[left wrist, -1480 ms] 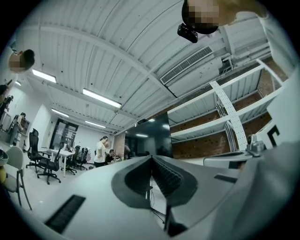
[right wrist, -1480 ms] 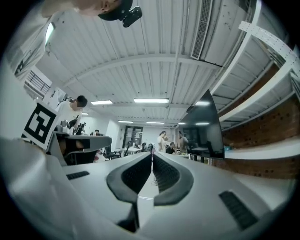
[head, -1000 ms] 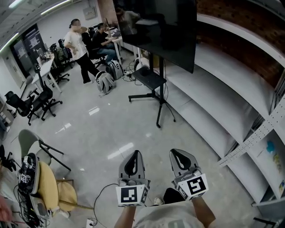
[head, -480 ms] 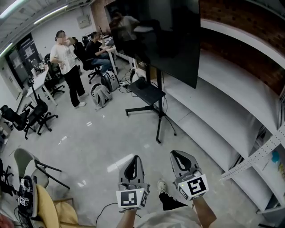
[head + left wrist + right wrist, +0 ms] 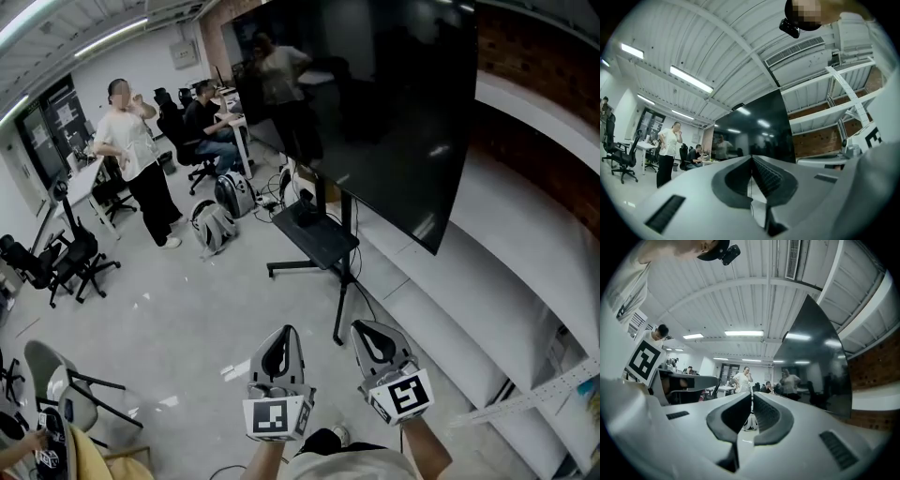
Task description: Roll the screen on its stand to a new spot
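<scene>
A large black screen [image 5: 375,103] stands on a black wheeled stand [image 5: 319,246] with a shelf, just ahead of me; it also fills the middle of the left gripper view [image 5: 754,133] and the right side of the right gripper view [image 5: 815,366]. My left gripper [image 5: 278,330] and right gripper [image 5: 361,327] are side by side low in the head view, both shut with nothing between their jaws. They point at the stand's near leg [image 5: 339,309] without touching it.
White shelving [image 5: 525,309] runs along the brick wall on the right. A standing person [image 5: 136,159], a seated person [image 5: 204,127], desks, office chairs [image 5: 56,262] and backpacks [image 5: 211,225] fill the far left. A chair [image 5: 66,398] stands at my near left.
The screen and stand have grown larger and nearer in the head view. Both grippers stay shut and side by side, now close to the stand's near leg.
</scene>
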Demonstrator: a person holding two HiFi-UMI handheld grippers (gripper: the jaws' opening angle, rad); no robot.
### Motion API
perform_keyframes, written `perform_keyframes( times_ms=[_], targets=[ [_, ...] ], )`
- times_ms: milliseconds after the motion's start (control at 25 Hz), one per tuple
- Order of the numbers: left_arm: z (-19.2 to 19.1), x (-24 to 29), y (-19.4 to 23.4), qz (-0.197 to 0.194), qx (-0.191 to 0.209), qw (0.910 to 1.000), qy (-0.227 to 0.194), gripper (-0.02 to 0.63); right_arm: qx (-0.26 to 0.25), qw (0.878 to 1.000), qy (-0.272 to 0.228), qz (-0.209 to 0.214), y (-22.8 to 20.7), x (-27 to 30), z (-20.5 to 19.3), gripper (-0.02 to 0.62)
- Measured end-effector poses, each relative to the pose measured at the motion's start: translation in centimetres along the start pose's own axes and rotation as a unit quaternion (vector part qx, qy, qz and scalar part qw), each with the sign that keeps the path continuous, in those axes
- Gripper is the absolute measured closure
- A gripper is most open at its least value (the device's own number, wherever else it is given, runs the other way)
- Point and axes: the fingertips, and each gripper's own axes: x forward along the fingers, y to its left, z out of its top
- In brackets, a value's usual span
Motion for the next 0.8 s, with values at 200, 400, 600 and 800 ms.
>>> perform_keyframes(
  times_ms=[200, 400, 600, 800],
  targets=[
    [-0.7, 5.9, 2.1, -0.005, -0.007, 1.0000, -0.002, 0.591, 0.003, 1.000, -0.002, -0.005, -2.7, 5.1, -0.7, 0.572],
    [-1.3, 10.5, 3.9, -0.016, -0.014, 0.9998, 0.005, 0.591, -0.009, 1.000, -0.005, -0.010, -4.6, 9.5, -0.8, 0.572],
    [-0.8, 13.7, 5.5, -0.024, -0.012, 0.9996, -0.001, 0.591, 0.001, 0.999, -0.018, -0.039, -6.6, 12.7, -0.3, 0.571],
    [-2.0, 16.0, 6.1, -0.030, -0.015, 0.9995, 0.001, 0.591, 0.007, 0.999, -0.015, -0.050, -7.9, 14.3, -1.6, 0.571]
  ],
)
